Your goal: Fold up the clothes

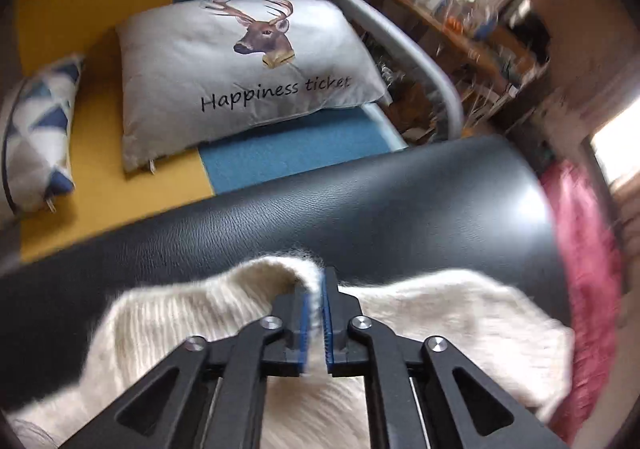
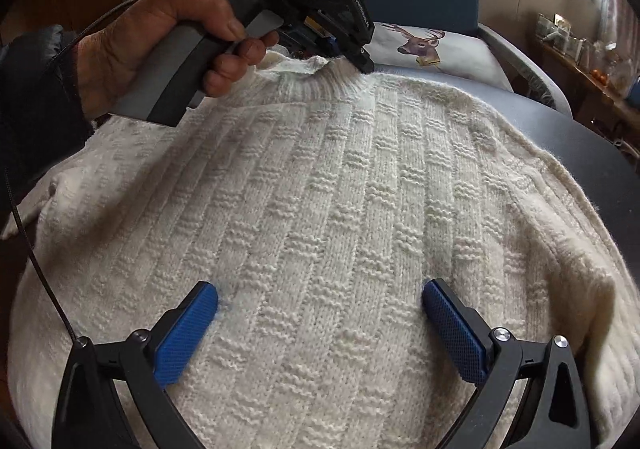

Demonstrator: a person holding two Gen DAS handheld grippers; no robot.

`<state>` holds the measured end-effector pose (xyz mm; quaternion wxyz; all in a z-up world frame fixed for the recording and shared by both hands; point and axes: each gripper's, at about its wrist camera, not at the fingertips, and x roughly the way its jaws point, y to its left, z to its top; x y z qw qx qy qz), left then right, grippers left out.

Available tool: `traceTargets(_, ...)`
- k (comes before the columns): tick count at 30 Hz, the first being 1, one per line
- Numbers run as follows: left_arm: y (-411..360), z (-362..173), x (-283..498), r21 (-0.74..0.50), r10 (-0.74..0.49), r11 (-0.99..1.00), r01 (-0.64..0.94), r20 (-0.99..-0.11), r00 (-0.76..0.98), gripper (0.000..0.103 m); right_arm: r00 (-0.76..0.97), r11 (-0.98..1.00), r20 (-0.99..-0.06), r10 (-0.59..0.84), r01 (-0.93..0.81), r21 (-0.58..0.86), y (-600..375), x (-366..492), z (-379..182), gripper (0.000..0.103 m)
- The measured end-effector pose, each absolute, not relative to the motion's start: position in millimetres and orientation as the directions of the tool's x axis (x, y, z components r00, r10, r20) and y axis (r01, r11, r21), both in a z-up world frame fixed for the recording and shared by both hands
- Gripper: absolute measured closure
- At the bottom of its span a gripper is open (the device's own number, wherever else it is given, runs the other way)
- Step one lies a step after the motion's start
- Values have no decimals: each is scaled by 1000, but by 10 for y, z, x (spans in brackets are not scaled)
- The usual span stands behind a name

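Left gripper [image 1: 318, 301] pinches the sweater's [image 2: 320, 189] collar at its far edge.

So the tabletop [image 1: 400, 209] is black, leathery-looking stuff with a rounded edge. A cream knit sweater [image 2: 320, 189] is spread flat over most of it, collar at the far side, one edge hanging near the rim. Something pink [image 1: 580, 249] sits just beside the tabletop's right end.
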<state>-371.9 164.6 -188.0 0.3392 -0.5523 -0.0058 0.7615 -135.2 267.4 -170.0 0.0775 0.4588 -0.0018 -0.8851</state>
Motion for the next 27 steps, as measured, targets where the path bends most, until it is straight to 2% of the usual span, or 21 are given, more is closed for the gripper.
traceTargets(1,1502,-1823,-3721,-421,556,-769,-481,-812,-178,86,-569,-988,-810,-141,138,76,2666,-1344,-1696,0)
traceTargets(4,947,-1668,-3578,-472,596,-782,-408,-758,-266,86,-576,-980,-794,-193,151,129,2731,-1311,-1663,0)
traceTargets(8,215,-1686,-3234,-446,553,-829,-337,-742,-379,86,-555,-919,-734,-392,203,337,2930,-1298,-1540,0)
traceTargets(10,-11,-1794,-3045,-416,520,-851,-320,-749,-410,86,-503,-834,-670,-546,248,493,3020,-1460,-1417,0)
traceTargets(13,-189,-1905,-2854,-381,497,-864,-328,-747,-442,86,-458,-673,-519,-722,289,681,3027,-1851,-1175,0)
traceTargets(14,-212,-1934,-2812,-364,488,-869,-336,-747,-452,86,-434,-627,-481,-761,303,718,2965,-2039,-1102,0)
traceTargets(16,-200,-1986,-2749,-323,474,-870,-372,-755,-453,86,-401,-593,-462,-791,319,740,2827,-2415,-1002,0)
traceTargets(19,-193,-2103,-2741,-292,458,-872,-393,-770,-444,86,-366,-597,-490,-792,293,747,2604,-3020,-970,0)
traceTargets(26,-221,-2156,-2755,-303,477,-863,-405,-753,-453,86,-208,-626,-591,-779,215,750,2115,-3756,-1378,0)
traceTargets(27,-218,-2154,-2751,-301,477,-863,-406,-752,-456,86,-183,-590,-561,-807,230,774,2041,-3778,-1406,0)
